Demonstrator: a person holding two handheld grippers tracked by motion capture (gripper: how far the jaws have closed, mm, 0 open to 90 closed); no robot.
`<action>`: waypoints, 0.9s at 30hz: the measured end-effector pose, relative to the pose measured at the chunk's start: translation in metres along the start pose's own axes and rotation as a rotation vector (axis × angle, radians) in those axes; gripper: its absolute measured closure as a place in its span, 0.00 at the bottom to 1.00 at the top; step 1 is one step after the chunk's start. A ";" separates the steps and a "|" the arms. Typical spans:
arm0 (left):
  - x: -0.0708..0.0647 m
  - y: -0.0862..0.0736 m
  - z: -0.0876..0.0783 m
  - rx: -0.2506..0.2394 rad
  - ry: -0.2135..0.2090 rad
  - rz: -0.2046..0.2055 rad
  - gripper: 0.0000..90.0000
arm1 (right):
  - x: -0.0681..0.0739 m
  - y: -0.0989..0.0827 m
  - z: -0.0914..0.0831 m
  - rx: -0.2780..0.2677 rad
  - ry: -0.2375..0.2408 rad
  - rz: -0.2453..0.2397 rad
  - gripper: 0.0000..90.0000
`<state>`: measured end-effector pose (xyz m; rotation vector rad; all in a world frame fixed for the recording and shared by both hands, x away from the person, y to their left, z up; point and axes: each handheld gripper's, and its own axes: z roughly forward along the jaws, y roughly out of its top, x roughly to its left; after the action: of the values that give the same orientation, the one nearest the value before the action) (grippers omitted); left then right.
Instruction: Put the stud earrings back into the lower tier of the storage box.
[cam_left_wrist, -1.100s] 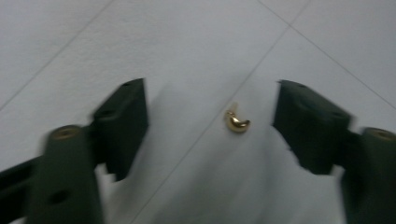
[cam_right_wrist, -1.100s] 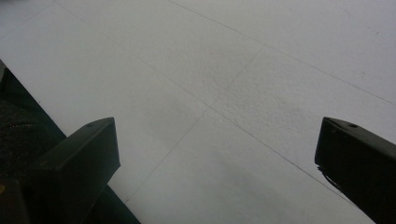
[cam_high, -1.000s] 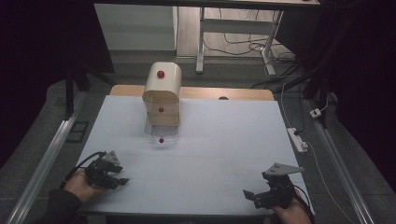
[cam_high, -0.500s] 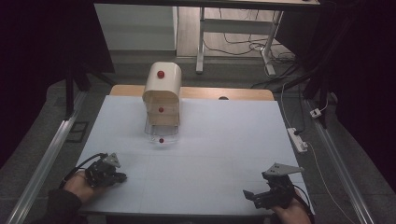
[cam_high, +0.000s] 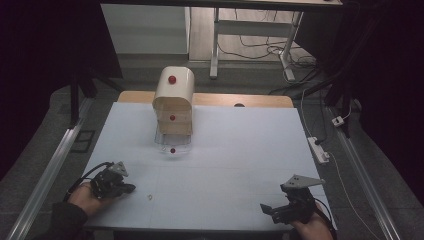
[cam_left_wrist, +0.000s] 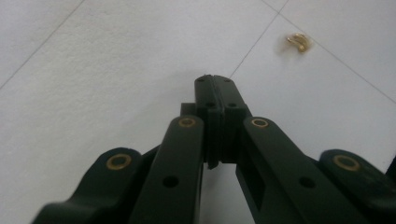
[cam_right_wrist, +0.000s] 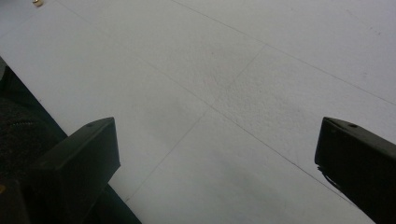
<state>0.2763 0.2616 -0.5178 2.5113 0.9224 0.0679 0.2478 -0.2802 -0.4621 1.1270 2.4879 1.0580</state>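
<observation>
Left gripper (cam_high: 125, 189): matte black jaws pressed together, empty, low on the white table (cam_high: 240, 150).
Gold ring (cam_left_wrist: 298, 42): tiny, shiny — just beyond those jaws.
Cream rounded cabinet (cam_high: 173, 102): red knobs, far centre.
Right gripper (cam_right_wrist: 217, 154): jaws spread wide — nothing between.

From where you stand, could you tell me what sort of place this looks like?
Probably a lab or workshop set up for recording handling tasks: a white-covered table in a dark room, cables trailing across the floor behind it, and a power strip beside the table.
</observation>
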 end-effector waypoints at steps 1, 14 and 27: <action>0.000 0.001 0.000 -0.011 -0.022 0.000 0.99 | 0.000 0.000 0.000 0.000 0.000 0.000 0.00; -0.026 0.030 0.012 -0.021 -0.081 0.103 0.64 | 0.000 0.000 0.000 0.004 -0.001 -0.001 0.00; -0.043 0.041 0.025 0.055 -0.046 0.233 0.85 | 0.000 0.000 0.000 0.006 0.000 -0.002 0.00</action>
<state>0.2726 0.1970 -0.5168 2.6498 0.6179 0.0591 0.2479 -0.2797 -0.4622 1.1255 2.4937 1.0500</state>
